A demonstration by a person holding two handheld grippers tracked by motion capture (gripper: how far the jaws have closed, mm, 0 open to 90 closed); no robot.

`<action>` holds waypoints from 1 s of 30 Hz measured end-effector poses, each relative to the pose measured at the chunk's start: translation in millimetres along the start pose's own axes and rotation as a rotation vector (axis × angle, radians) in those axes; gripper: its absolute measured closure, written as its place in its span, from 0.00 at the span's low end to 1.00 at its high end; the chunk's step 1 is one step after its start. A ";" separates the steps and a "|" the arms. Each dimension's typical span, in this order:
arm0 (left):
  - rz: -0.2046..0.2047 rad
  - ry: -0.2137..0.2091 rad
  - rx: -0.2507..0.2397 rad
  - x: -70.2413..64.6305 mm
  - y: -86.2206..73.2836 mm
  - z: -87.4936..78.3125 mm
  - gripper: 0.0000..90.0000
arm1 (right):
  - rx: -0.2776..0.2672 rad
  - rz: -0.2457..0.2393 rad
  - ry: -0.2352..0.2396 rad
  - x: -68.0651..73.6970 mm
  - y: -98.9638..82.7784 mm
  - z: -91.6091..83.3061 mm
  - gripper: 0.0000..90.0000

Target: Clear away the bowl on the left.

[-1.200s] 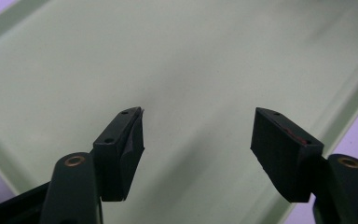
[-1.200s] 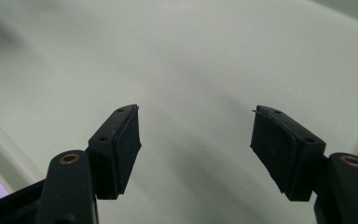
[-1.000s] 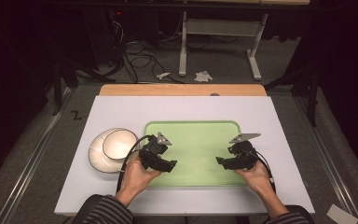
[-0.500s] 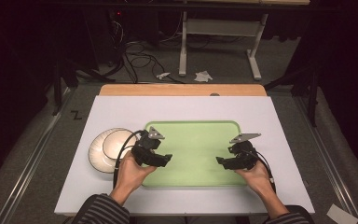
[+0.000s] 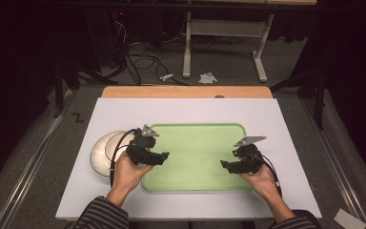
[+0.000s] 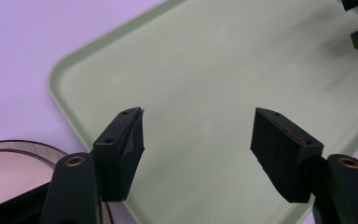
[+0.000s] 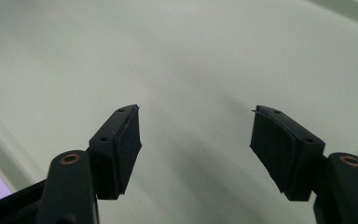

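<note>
1. Dark floor with loose cables is framing a white table [image 5: 190, 114], and a wooden strip [image 5: 186, 92] is running along its far edge.
2. Sitting in the middle of that table is a pale green tray [image 5: 195, 143], lying flat with nothing on it.
3. Over at the tray's left side, a stack of round white plates [image 5: 102, 151] is resting on the table, just beside the tray's rim.
4. Now the left gripper [image 5: 161, 157] is hovering over the tray's left edge, held in the person's left hand [image 5: 126, 174], with its cable looping over the plates.
5. Its jaws are standing wide apart with nothing between them; in the left gripper view [image 6: 198, 140] the bare tray floor [image 6: 242, 70] is showing through the gap, and a plate rim [image 6: 23, 148] is peeking in at lower left.
6. Across the tray, the right gripper [image 5: 225, 165] is hanging over the right portion, gripped by the right hand [image 5: 262, 181].
7. Those jaws are spread wide too, pinching nothing; the right gripper view [image 7: 196, 135] is looking straight down onto green tray surface [image 7: 177, 56].
8. Both grippers are pointing inward, facing each other, well apart.
</note>
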State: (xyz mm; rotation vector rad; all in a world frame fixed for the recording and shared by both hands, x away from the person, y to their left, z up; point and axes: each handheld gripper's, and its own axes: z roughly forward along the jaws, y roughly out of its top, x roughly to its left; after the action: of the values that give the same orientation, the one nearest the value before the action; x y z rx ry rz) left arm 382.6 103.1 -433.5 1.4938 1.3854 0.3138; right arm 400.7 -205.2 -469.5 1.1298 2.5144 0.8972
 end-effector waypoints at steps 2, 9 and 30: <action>-0.004 0.008 -0.015 3.0 3.5 -2.0 0.38 | -0.012 -0.008 -0.005 1.2 0.3 -1.5 0.43; -0.032 0.025 -0.057 13.1 13.4 -11.5 0.38 | -0.017 -0.019 -0.015 2.1 0.5 -3.4 0.44; -0.101 0.102 -0.147 48.5 34.7 -28.9 0.35 | -0.006 -0.022 -0.003 0.0 0.0 -2.1 0.45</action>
State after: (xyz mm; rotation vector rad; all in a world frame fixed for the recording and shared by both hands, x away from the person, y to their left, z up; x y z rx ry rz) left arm 395.7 165.2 -414.3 1.2983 1.4798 0.4240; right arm 399.7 -206.1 -467.9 1.0993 2.5150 0.8967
